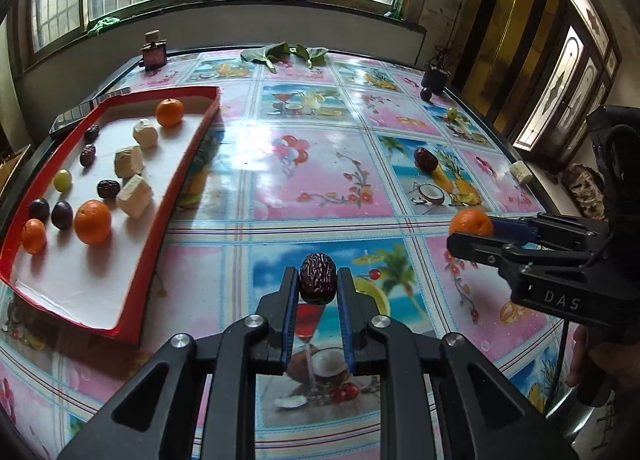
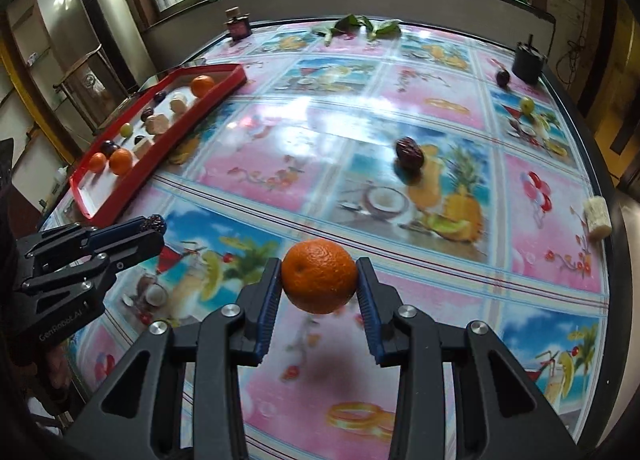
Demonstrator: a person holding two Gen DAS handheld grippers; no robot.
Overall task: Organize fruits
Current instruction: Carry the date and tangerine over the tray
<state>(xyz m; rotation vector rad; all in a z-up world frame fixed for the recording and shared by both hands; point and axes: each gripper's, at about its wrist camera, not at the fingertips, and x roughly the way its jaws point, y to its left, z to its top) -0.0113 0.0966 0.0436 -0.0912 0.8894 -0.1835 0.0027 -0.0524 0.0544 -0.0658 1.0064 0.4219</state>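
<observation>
Key relation: the red tray (image 1: 132, 260) lies to the left and farther off from both loads; the left gripper (image 1: 319, 280) is the nearer one to it, the right gripper (image 2: 319, 280) further right.
Left load: a wrinkled dark date (image 1: 318, 278), long axis upright between the fingers, clamped on both sides and lifted off the desk (image 1: 320, 164).
Right load: an orange (image 2: 319, 275), pinched at its widest part by the blue pads (image 2: 267, 312), also clear of the desk.
Pose: both grippers level, pointing toward the far windows, side by side.
Tray contents: oranges, dark plums, dates, a green grape and pale blocks; bare floor remains at its near end.
Still loose: a date (image 2: 409, 158), a plum (image 2: 503, 77) and a green fruit (image 2: 527, 105), far right.
Next move, likely: swing left to drop, the date first.
</observation>
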